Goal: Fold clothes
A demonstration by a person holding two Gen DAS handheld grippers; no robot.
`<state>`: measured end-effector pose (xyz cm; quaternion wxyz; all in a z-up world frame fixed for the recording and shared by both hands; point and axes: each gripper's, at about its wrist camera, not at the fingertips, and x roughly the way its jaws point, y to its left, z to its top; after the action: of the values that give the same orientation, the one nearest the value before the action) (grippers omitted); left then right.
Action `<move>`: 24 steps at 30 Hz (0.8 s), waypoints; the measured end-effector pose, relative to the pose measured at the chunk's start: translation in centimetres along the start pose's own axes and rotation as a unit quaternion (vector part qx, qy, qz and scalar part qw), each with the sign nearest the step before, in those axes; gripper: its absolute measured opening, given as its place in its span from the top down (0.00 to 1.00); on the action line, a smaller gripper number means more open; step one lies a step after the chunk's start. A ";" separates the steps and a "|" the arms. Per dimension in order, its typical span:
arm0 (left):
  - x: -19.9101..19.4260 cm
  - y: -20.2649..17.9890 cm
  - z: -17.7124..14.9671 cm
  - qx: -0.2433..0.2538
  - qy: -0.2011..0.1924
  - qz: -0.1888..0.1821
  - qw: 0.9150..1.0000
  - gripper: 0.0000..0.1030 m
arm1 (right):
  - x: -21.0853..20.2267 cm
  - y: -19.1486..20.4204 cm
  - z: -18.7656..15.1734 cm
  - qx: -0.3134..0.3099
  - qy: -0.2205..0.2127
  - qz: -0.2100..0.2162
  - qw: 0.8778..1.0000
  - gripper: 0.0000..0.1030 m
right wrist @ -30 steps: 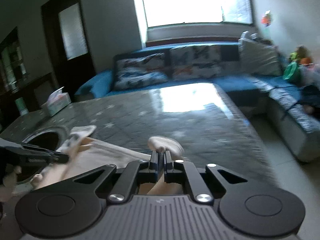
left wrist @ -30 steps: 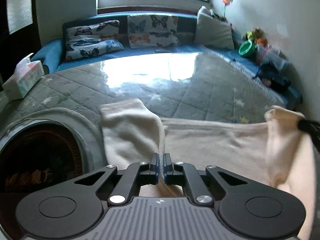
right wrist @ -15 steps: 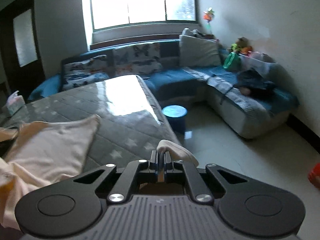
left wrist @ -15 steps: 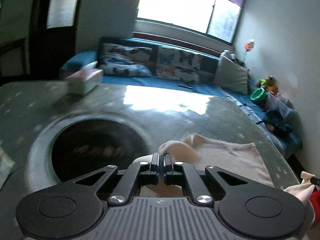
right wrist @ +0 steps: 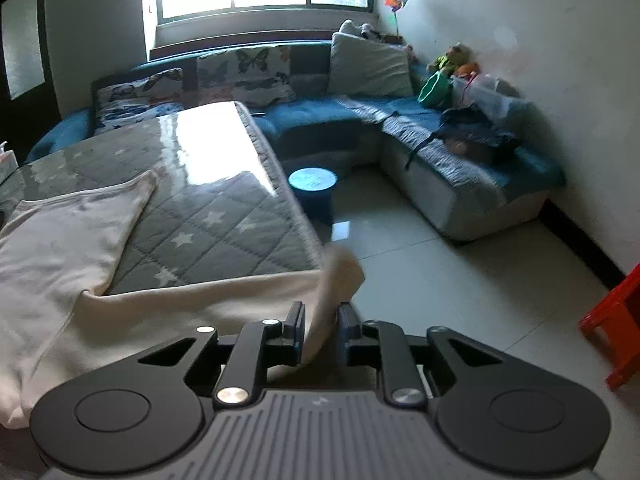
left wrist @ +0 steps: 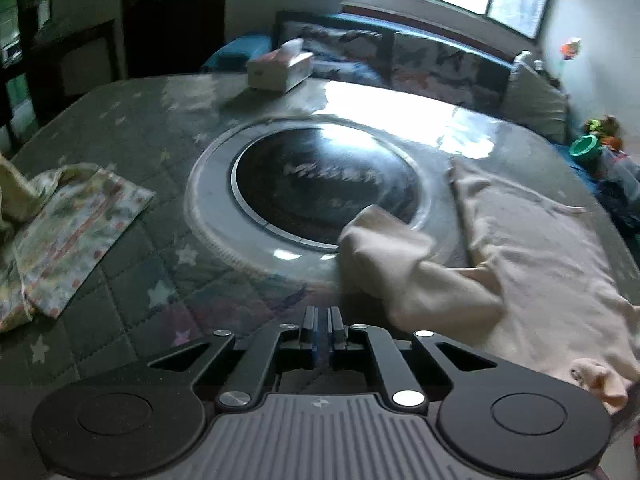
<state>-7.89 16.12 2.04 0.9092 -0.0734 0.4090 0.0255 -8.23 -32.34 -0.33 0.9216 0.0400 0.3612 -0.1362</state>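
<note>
A cream garment (left wrist: 536, 248) lies spread on the quilted grey table (left wrist: 132, 148), and one sleeve (left wrist: 400, 264) is folded over by the round dark inset (left wrist: 328, 184). My left gripper (left wrist: 322, 328) is shut just left of that sleeve, and no cloth shows between its pads. In the right wrist view the same garment (right wrist: 52, 248) covers the table's near corner. My right gripper (right wrist: 320, 320) is at the table's edge with its jaws opening. The garment's corner (right wrist: 340, 272) still hangs between them, with a gap beside the right pad.
A folded flower-print cloth (left wrist: 72, 236) lies at the table's left. A tissue box (left wrist: 280, 68) stands at the far side. Right of the table are a tiled floor, a blue stool (right wrist: 313, 184), a red stool (right wrist: 616, 320) and a blue corner sofa (right wrist: 460, 152).
My left gripper has swung left over the table, and the sleeve it held now lies to the right of its fingers. My right gripper's jaws, shut on the corner before, now stand apart.
</note>
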 end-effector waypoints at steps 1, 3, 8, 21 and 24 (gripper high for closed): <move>-0.1 -0.5 0.1 0.007 -0.003 -0.012 1.000 0.93 | -0.4 0.0 0.2 -0.003 -0.006 -0.001 1.000 0.83; -0.3 -1.9 0.1 0.025 -0.008 -0.043 0.999 0.92 | -1.1 0.2 0.7 -0.010 -0.017 0.000 1.000 0.75; 0.7 -6.6 -0.3 0.076 0.002 -0.132 0.988 0.89 | -2.3 3.5 1.6 -0.046 -0.033 0.082 0.995 0.68; 4.2 -14.3 -3.5 0.173 0.073 -0.237 0.953 0.89 | -1.1 18.2 -2.3 -0.223 0.046 0.331 0.916 0.67; 3.8 -14.5 -4.5 0.196 0.082 -0.247 0.945 0.88 | -2.0 19.8 -3.7 -0.267 0.063 0.357 0.893 0.67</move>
<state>-7.09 1.07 -2.13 0.8468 0.0060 0.4477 -0.2872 -6.51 -12.29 -2.18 0.8592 -0.0726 0.4030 0.3067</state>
